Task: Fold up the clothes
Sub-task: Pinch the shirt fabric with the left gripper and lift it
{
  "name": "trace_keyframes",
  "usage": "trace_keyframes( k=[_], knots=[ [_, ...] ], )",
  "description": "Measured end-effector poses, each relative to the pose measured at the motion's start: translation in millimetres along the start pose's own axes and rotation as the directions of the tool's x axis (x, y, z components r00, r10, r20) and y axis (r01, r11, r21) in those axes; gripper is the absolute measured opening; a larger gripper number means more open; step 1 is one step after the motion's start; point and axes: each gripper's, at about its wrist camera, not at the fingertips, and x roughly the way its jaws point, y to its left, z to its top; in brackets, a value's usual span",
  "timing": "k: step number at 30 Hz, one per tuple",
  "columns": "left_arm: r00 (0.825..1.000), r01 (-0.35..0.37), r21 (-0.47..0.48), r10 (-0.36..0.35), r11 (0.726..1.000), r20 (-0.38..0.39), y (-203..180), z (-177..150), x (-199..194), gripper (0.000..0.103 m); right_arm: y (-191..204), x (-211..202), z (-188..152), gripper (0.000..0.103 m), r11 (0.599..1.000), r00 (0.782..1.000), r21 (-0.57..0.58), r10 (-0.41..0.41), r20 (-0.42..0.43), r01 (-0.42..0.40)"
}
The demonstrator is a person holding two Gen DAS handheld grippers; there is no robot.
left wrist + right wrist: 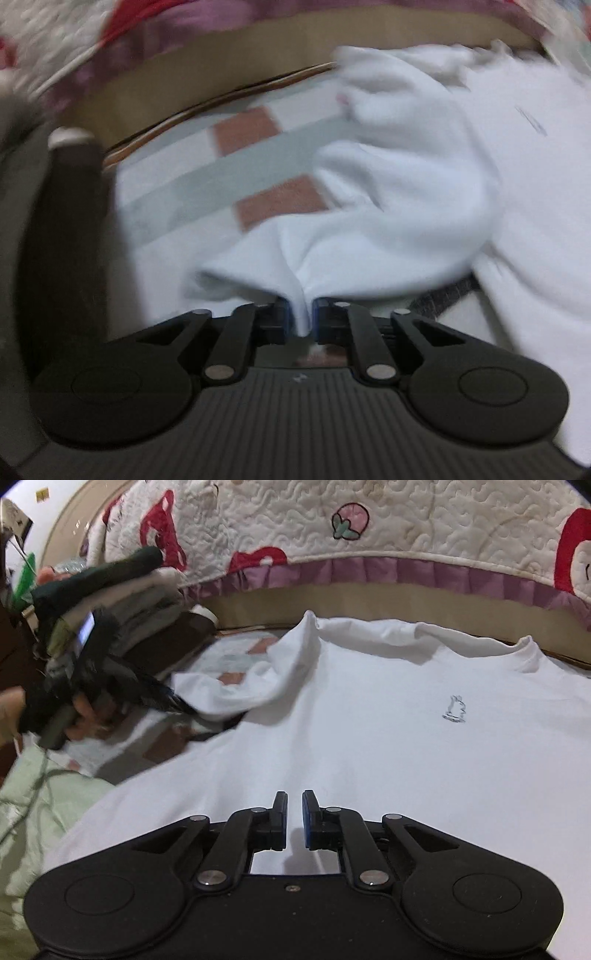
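Note:
A white T-shirt [369, 720] with a small printed figure [455, 709] lies spread flat on the bed. My left gripper [299, 306] is shut on the shirt's sleeve [406, 206], which is lifted and bunched above the bedsheet. The right wrist view shows that same raised sleeve [258, 679] at the left, with the left gripper [173, 701] blurred and a hand [85, 716] behind it. Low over the shirt's lower middle, my right gripper [294, 801] has its fingers almost together, with a thin gap and nothing between them.
A checked bedsheet [243, 129] with brown squares lies under the shirt. A quilt [369, 535] with red and pink fruit patches hangs at the back above a beige edge [332, 598]. Folded clothes [122, 590] are stacked at far left. Pale green fabric [37, 805] lies near left.

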Motion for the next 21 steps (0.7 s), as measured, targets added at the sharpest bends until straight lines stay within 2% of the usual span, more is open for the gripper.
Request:
trace_keyframes(
  k=[2,4,7,10,13,16,18,21],
  knots=[
    [0.992,-0.005,-0.099,0.017,0.995,0.122,16.4,8.2,-35.6,0.010,-0.6,0.5,-1.6,0.013,1.000,1.000,-0.006,-0.016,-0.008,0.016],
    [0.979,-0.029,-0.141,0.056,0.990,0.194,22.7,11.9,-67.6,0.010,-1.2,1.0,-3.3,0.021,0.999,0.999,-0.012,-0.032,-0.015,0.032],
    [0.949,-0.062,-0.201,0.120,0.978,0.292,30.9,17.0,-115.3,0.010,-2.5,3.9,-6.0,0.022,0.998,0.998,-0.024,-0.060,-0.032,0.059],
    [0.921,-0.105,-0.167,0.159,0.980,0.356,20.7,31.4,-145.6,0.010,-5.8,11.6,-10.3,0.028,0.996,0.994,-0.033,-0.086,-0.062,0.085],
    [0.909,-0.100,-0.286,0.205,0.953,0.363,41.7,61.0,-163.4,0.011,-10.2,16.7,-14.0,0.031,0.995,0.992,-0.024,-0.098,-0.083,0.096],
    [0.889,-0.095,-0.437,0.274,0.894,0.367,68.0,73.8,-177.0,0.011,-13.6,15.9,-14.4,0.033,0.995,0.991,-0.015,-0.097,-0.089,0.096],
    [0.867,-0.128,-0.446,0.318,0.886,0.384,69.0,75.2,-185.6,0.011,-15.6,15.3,-15.3,0.037,0.995,0.991,-0.016,-0.099,-0.086,0.098],
    [0.823,-0.250,-0.351,0.388,0.903,0.414,48.9,75.1,-189.7,0.012,-20.7,17.0,-16.1,0.039,0.996,0.991,-0.002,-0.093,-0.093,0.093]
  ],
)
